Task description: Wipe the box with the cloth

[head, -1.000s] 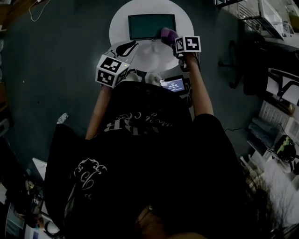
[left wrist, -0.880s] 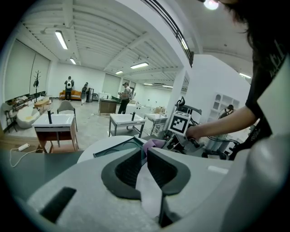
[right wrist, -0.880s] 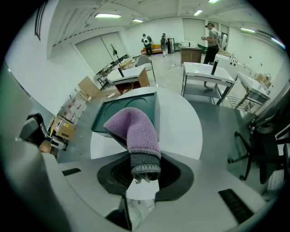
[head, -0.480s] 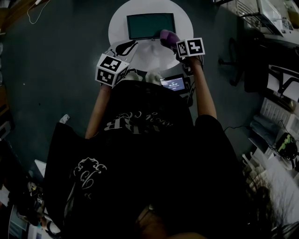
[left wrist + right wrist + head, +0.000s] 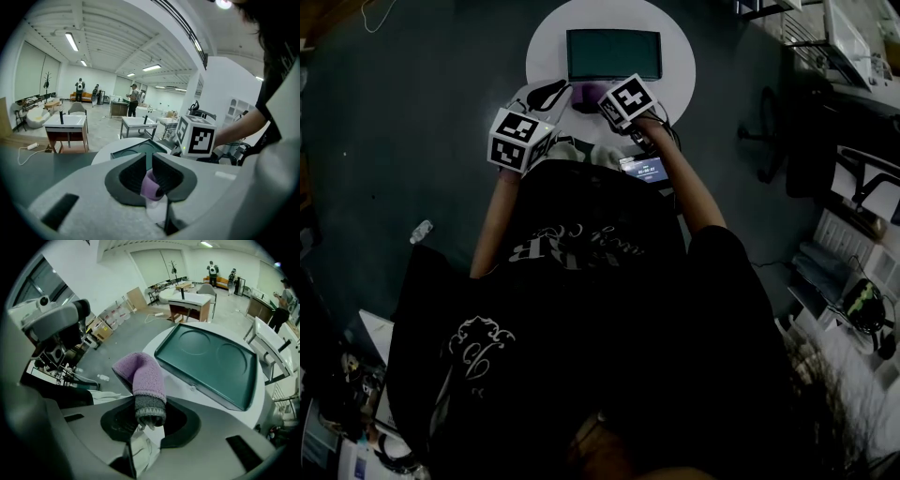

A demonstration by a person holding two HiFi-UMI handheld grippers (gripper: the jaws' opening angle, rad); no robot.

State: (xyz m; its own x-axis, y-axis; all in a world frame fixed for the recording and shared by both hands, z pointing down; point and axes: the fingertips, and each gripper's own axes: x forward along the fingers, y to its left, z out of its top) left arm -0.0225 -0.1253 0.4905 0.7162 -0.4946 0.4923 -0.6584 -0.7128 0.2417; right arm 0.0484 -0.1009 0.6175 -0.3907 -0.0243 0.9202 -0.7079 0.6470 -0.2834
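Cloth gripped, box ahead.
Our right gripper (image 5: 147, 412) jaws clamp the purple cloth (image 5: 140, 373); the teal box (image 5: 211, 359) lies ahead-right of them. Left gripper (image 5: 149, 165) jaws pinch purple cloth too.

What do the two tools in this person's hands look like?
Both the left gripper and the right gripper are pale grey moulded shells with dark curved jaw pads. Each carries a white cube printed with black square markers. The person wears a black short-sleeved T-shirt with pale print.
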